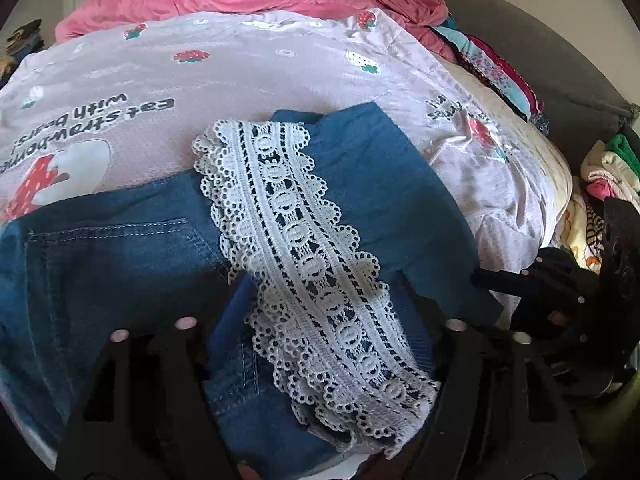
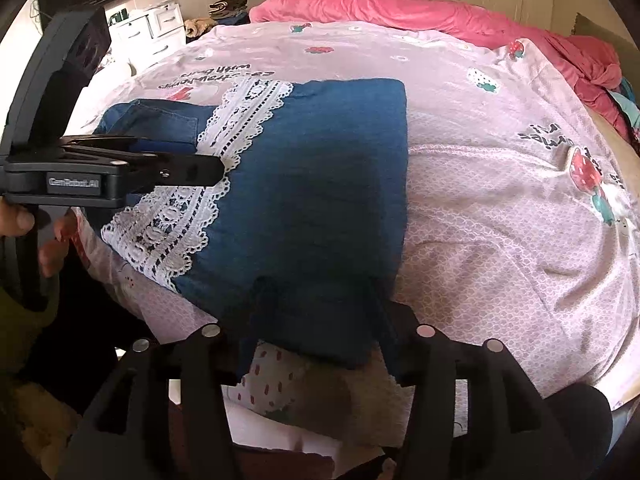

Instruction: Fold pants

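Note:
Blue denim pants with a white lace band lie folded on a pink strawberry-print bedsheet. In the left wrist view the pants and lace fill the centre. My left gripper is open, its fingers on either side of the lace hem; it also shows from the side in the right wrist view. My right gripper is open, its fingers straddling the near edge of the folded pants; it shows in the left wrist view at the right edge.
A pink duvet is bunched at the far side of the bed. Piles of folded clothes sit at the right. A white drawer unit stands beyond the bed's left side.

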`<state>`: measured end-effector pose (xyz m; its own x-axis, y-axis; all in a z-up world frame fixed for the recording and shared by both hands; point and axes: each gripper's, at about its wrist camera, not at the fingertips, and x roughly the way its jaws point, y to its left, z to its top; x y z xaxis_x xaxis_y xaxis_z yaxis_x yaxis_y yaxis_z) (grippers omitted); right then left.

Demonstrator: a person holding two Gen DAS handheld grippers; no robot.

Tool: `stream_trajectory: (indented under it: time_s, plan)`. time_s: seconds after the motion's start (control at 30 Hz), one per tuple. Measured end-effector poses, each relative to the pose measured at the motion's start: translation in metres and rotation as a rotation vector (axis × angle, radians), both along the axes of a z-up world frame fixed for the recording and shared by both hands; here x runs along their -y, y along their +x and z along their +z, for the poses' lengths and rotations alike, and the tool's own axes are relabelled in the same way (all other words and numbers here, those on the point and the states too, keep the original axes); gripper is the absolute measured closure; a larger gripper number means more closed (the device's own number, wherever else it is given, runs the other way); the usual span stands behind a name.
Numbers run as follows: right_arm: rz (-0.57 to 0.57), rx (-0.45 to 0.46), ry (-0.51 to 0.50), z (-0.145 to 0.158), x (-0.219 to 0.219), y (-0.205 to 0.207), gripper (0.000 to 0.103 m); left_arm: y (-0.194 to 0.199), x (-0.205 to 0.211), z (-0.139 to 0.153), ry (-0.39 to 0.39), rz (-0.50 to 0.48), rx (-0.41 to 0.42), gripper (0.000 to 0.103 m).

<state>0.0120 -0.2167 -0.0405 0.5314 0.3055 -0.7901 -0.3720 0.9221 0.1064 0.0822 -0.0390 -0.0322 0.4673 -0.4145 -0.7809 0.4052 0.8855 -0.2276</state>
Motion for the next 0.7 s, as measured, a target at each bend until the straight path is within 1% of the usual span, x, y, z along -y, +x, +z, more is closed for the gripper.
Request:
stream_trajectory:
  time_s: [0.07,0.1,0.17,0.27,0.33,0.37,0.47,0.67,0.7]
  plan:
    - [-0.006,-0.004,0.043,0.004,0.001,0.0,0.038,-0.004,-0.002,0.005,-0.01,0.006,0.005,0.034]
    - [-0.015,-0.006,0.068,0.006,0.001,0.0,0.037,-0.005,-0.004,0.008,-0.013,0.012,0.01,0.033]
    - [-0.027,0.006,0.071,0.012,0.003,-0.002,0.037,-0.008,-0.007,0.012,-0.015,0.021,0.017,0.033]
    - [-0.048,0.02,0.077,0.02,0.007,-0.004,0.028,-0.012,-0.011,0.018,-0.015,0.034,0.03,0.027]
    - [-0.06,0.036,0.082,0.024,0.011,-0.007,0.024,-0.015,-0.014,0.022,-0.015,0.041,0.041,0.024]
    - [-0.065,0.041,0.083,0.025,0.013,-0.008,0.02,-0.017,-0.015,0.023,-0.012,0.044,0.045,0.022]
    - [-0.085,0.052,0.083,0.031,0.017,-0.009,0.013,-0.02,-0.019,0.028,-0.008,0.056,0.06,0.017]
    - [-0.103,0.063,0.075,0.038,0.018,-0.004,0.013,-0.028,-0.035,0.037,-0.008,0.094,0.081,0.01]
    - [-0.102,0.064,0.074,0.04,0.018,-0.004,0.01,-0.029,-0.039,0.038,-0.008,0.103,0.085,0.01]
